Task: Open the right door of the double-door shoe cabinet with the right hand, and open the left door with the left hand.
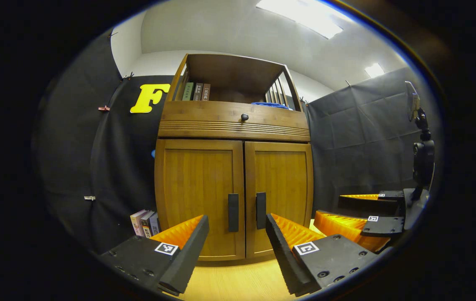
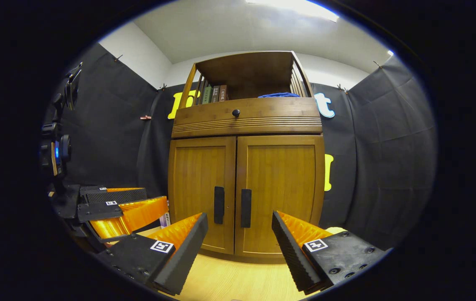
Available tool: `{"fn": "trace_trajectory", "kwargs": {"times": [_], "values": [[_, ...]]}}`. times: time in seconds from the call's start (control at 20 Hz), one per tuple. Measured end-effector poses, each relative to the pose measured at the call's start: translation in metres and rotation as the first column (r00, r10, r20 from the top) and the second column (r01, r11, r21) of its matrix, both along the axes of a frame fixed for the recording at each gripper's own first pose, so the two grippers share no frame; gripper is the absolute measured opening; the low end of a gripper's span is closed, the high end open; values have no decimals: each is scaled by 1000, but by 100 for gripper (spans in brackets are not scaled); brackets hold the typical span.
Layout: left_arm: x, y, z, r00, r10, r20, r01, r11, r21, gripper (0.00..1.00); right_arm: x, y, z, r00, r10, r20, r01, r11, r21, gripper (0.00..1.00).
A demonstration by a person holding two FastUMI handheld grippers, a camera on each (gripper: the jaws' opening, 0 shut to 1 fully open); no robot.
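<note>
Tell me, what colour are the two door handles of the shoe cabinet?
Black: both handles are dark vertical bars, clearest in the right gripper view.

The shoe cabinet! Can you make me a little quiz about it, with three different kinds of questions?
1. True or false: both doors of the shoe cabinet are shut.
2. What colour are the two door handles, left handle and right handle? A) black B) white C) red
3. Fill in: the left gripper and right gripper are both ____, touching nothing.

Key: 1 true. 2 A. 3 open.
</note>
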State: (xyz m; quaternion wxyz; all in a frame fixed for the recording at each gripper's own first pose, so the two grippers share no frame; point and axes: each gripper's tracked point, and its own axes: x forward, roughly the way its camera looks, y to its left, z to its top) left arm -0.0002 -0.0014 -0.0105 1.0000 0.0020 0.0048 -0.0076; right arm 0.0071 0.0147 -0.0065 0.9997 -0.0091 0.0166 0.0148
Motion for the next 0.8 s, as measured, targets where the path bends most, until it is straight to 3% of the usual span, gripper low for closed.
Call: {"fn": "trace_trajectory", "kwargs": {"times": [0.8], "values": [[-1,7,-1,1000,0,14,0,1000,-17,85,13,1,-8,1000,0,-8,0,1000,-11,97]]}}
